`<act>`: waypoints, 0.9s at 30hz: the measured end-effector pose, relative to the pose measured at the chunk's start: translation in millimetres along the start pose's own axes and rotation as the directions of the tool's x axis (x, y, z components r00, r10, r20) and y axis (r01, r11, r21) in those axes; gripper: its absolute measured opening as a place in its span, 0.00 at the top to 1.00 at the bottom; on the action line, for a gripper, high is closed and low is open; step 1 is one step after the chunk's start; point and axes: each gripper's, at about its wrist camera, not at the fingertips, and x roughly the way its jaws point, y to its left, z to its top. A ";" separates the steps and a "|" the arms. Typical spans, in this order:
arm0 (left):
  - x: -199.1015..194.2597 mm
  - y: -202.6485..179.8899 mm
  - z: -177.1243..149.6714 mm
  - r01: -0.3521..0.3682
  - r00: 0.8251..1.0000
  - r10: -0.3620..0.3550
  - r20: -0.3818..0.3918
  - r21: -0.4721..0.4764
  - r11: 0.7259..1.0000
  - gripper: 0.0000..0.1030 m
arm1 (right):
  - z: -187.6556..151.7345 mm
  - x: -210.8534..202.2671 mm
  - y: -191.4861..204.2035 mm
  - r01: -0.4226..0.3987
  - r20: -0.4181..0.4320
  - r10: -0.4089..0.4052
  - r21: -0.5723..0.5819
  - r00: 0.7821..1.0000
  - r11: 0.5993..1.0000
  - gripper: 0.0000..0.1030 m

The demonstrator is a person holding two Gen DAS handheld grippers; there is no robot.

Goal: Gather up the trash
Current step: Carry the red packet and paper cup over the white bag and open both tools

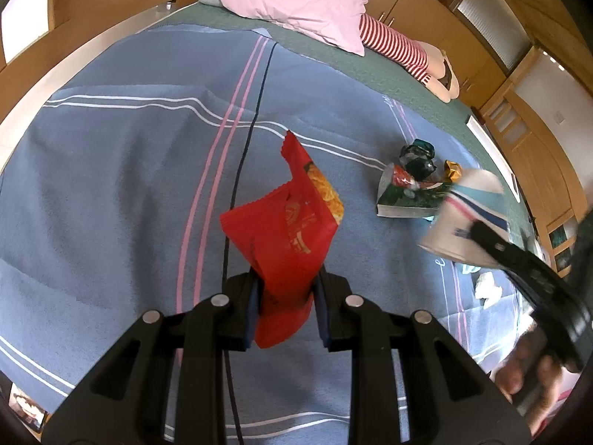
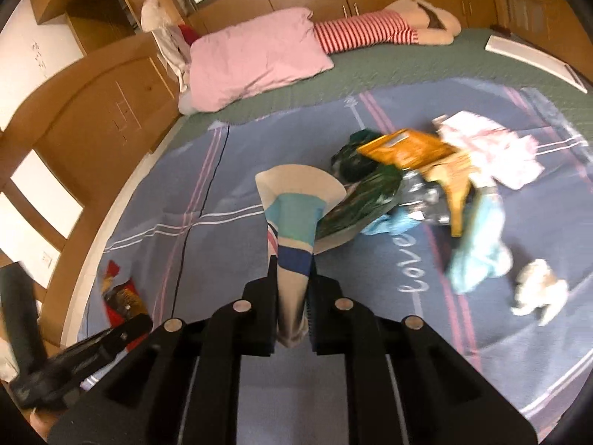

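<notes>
My left gripper [image 1: 285, 306] is shut on a red snack wrapper [image 1: 289, 230], which it holds above the blue blanket [image 1: 111, 185]. My right gripper [image 2: 292, 315] is shut on a squashed paper cup [image 2: 292, 218] with turquoise and blue bands; the same cup [image 1: 467, 215] shows blurred at the right of the left wrist view. Behind the cup lies a heap of trash: a green foil bag [image 2: 363, 196], an orange packet [image 2: 411, 148], a pink-white wrapper [image 2: 489, 148] and a light blue wrapper [image 2: 478, 252]. A crumpled tissue [image 2: 537, 289] lies to the right.
A pink pillow [image 2: 252, 59] and a doll in red-striped clothes [image 2: 367, 31] lie on the green bedspread [image 2: 407, 63] at the far side. Wooden cabinets [image 2: 111, 85] ring the bed. A person's hand [image 1: 533, 371] holds the right tool.
</notes>
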 end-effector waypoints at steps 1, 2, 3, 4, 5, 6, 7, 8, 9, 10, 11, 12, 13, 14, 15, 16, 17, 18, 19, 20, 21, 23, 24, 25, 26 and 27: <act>0.3 -2.5 -0.4 0.004 1.000 -0.004 0.002 0.009 1.000 0.76 | -1.2 -11.7 -6.2 0.002 0.004 -0.002 0.002 1.000 1.000 0.86; 0.3 -4.2 -0.7 0.007 1.000 -0.007 0.003 0.016 1.000 0.75 | -2.4 -23.9 -13.1 0.004 0.009 -0.004 0.006 1.000 1.000 0.86; 0.7 -6.2 -1.0 0.011 1.000 -0.011 0.004 0.025 1.000 0.75 | -2.9 -34.4 -20.9 0.004 0.013 -0.004 0.011 1.000 1.000 0.86; 1.1 -9.4 -2.1 0.015 1.000 -0.016 0.005 0.037 0.999 0.75 | -3.8 -46.1 -26.4 0.004 0.020 -0.004 0.015 1.000 1.000 0.86; 1.7 -11.1 -1.8 0.019 1.000 -0.019 0.004 0.044 0.999 0.76 | -3.4 -57.9 -31.8 0.005 0.028 -0.005 0.016 1.000 1.000 0.86; 2.4 -13.3 -2.8 0.022 1.000 -0.022 0.003 0.052 0.998 0.76 | -5.5 -77.6 -41.2 0.010 0.041 -0.011 0.015 0.999 1.000 0.86; 2.8 -14.4 -3.5 0.022 1.000 -0.022 0.001 0.056 0.998 0.76 | -8.3 -92.1 -46.9 0.018 0.050 -0.018 0.011 0.999 1.000 0.86; 3.4 -15.4 -4.3 0.021 1.000 -0.021 -0.001 0.062 0.998 0.76 | -12.6 -113.5 -55.9 0.037 0.062 -0.037 0.002 0.997 0.999 0.86; 3.4 -16.6 -5.4 0.019 1.000 -0.019 -0.001 0.065 0.998 0.76 | -15.1 -124.8 -60.3 0.050 0.067 -0.049 -0.004 0.997 0.999 0.86; 3.5 -17.6 -6.2 0.017 1.000 -0.017 0.000 0.070 0.997 0.76 | -20.3 -142.3 -67.8 0.069 0.069 -0.068 -0.012 0.995 0.998 0.86; 3.6 -18.8 -6.9 0.014 1.000 -0.014 0.001 0.074 0.997 0.77 | -26.4 -158.3 -75.0 0.090 0.068 -0.088 -0.021 0.994 0.996 0.86; 2.8 -19.5 -8.1 0.011 1.000 -0.011 0.002 0.077 0.997 0.77 | -31.7 -169.4 -79.8 0.111 0.066 -0.109 -0.026 0.992 0.994 0.86; 2.8 -20.4 -9.1 0.007 1.000 -0.007 0.003 0.079 0.997 0.77 | -37.1 -180.9 -85.6 0.133 0.063 -0.131 -0.030 0.989 0.991 0.86; 3.4 -20.9 -9.2 0.005 1.000 -0.006 0.003 0.082 0.997 0.77 | -43.4 -191.9 -91.0 0.156 0.060 -0.153 -0.032 0.986 0.987 0.86; 3.5 -22.0 -9.8 0.004 1.000 -0.004 0.003 0.086 0.996 0.77 | -53.4 -206.9 -99.3 0.184 0.057 -0.182 -0.029 0.982 0.983 0.86; 3.7 -24.6 -12.2 -0.002 1.000 0.001 0.005 0.093 0.996 0.77 | -61.7 -218.1 -106.2 0.202 0.054 -0.201 -0.023 0.978 0.979 0.86; 4.0 -25.6 -13.6 -0.005 1.000 0.004 0.006 0.098 0.995 0.77 | -67.9 -224.1 -110.6 0.212 0.049 -0.211 -0.015 0.976 0.977 0.86; 4.5 -27.8 -16.1 -0.008 1.000 0.007 0.006 0.104 0.995 0.77 | -78.0 -232.2 -118.9 0.224 0.038 -0.223 -0.001 0.974 0.975 0.86; 4.1 -32.2 -21.7 -0.013 1.000 0.012 0.006 0.115 0.993 0.77 | -86.4 -237.6 -125.4 0.234 0.028 -0.234 0.009 0.972 0.972 0.86; 3.3 -34.8 -25.3 -0.014 1.000 0.014 0.008 0.123 0.992 0.77 | -95.4 -241.3 -132.1 0.242 0.014 -0.242 0.017 0.970 0.970 0.86; 1.4 -39.9 -31.9 -0.019 1.000 0.017 0.013 0.137 0.990 0.77 | -102.0 -243.0 -138.0 0.243 0.001 -0.243 0.025 0.970 0.970 0.86; -3.4 -46.7 -43.4 -0.022 1.000 0.018 0.025 0.157 0.987 0.77 | -121.5 -245.7 -149.9 0.250 -0.037 -0.249 0.041 0.968 0.967 0.86; -5.8 -49.3 -47.6 -0.022 0.999 0.017 0.031 0.164 0.986 0.77 | -127.2 -246.6 -154.5 0.256 -0.052 -0.253 0.044 0.966 0.966 0.86; -9.4 -52.8 -53.7 -0.023 0.999 0.016 0.040 0.174 0.984 0.77 | -135.2 -245.2 -159.1 0.262 -0.074 -0.258 0.050 0.963 0.964 0.86; -12.9 -55.9 -59.5 -0.021 0.999 0.012 0.048 0.184 0.983 0.77 | -146.0 -243.3 -165.5 0.272 -0.103 -0.266 0.057 0.959 0.960 0.86; -16.2 -58.3 -64.6 -0.018 0.998 0.007 0.055 0.192 0.981 0.77 | -150.6 -240.7 -167.4 0.283 -0.118 -0.275 0.061 0.954 0.957 0.86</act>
